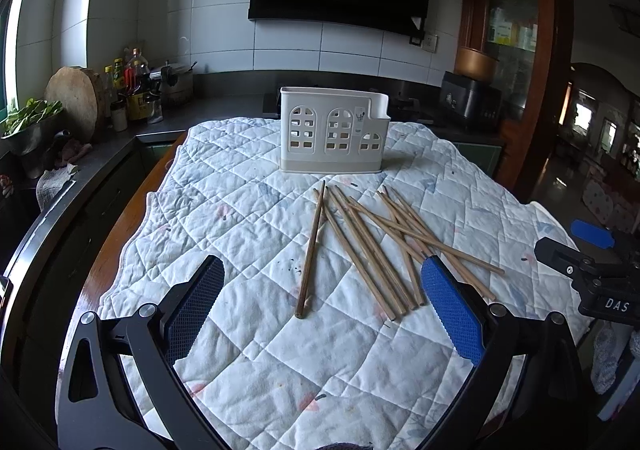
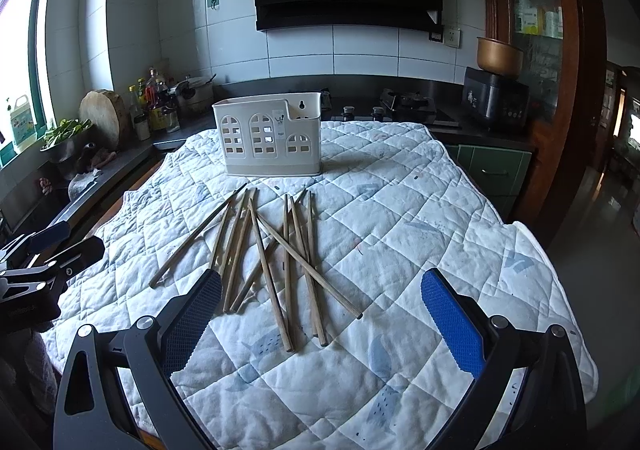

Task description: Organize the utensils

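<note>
Lying loose and crossed on a white quilted cloth point(image 1: 248, 217), a pile of thin tan wooden chopsticks point(image 1: 376, 242) waits just in front of a cream plastic utensil caddy with arched window cutouts point(image 1: 334, 129), which stands upright at the far side of the cloth. All places below are given from that caddy.

The left gripper point(image 1: 322, 310) hangs in front of the caddy, on the near side of the chopsticks, its jaws released and spread wide with nothing between them. The right gripper point(image 2: 320, 314) sits likewise near the pile's close ends, jaws spread and empty.

Risks, as a judgement: because the sticks overlap, closing on one could drag or flick its neighbours, or pinch two at once. A thin round stick may roll or twist between the pads. The soft cloth could bunch under the fingertips. A stick carried at a slant might catch the caddy's rim or tip the light caddy over.

Counts: one caddy, one cloth, two grippers. The chopsticks number roughly ten; crossings make an exact count unsure. One darker stick point(image 1: 311, 250) lies slightly apart, on the pile's left side.
</note>
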Demonstrator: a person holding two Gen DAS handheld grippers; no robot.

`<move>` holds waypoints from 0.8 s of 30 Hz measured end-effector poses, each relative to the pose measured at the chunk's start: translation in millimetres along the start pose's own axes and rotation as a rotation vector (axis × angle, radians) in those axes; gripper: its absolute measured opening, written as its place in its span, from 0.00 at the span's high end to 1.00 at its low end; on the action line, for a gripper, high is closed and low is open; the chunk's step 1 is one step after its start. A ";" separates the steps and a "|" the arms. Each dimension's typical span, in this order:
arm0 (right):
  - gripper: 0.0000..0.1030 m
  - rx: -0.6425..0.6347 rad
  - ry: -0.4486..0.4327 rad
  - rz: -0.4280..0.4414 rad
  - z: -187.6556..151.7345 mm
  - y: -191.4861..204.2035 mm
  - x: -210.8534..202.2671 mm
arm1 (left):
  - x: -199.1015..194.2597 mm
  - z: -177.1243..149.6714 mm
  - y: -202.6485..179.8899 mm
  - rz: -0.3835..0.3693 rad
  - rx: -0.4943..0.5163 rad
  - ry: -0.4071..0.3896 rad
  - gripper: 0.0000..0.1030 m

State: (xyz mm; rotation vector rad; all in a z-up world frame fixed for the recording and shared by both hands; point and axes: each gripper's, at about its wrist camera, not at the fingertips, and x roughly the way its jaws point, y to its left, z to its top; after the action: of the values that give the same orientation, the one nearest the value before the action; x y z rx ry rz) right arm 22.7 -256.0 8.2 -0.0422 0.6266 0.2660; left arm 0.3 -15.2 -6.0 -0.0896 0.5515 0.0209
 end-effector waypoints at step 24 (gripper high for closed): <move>0.06 -0.004 0.005 0.017 -2.4 3.9 4.5 | 1.8 -3.4 -1.5 -0.004 -0.004 0.023 0.05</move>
State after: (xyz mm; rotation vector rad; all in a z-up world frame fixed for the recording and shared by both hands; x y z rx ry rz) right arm 23.8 -251.5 3.8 -0.0411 0.6315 0.2833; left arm 0.1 -17.0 -9.7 -0.0948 0.5742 0.0174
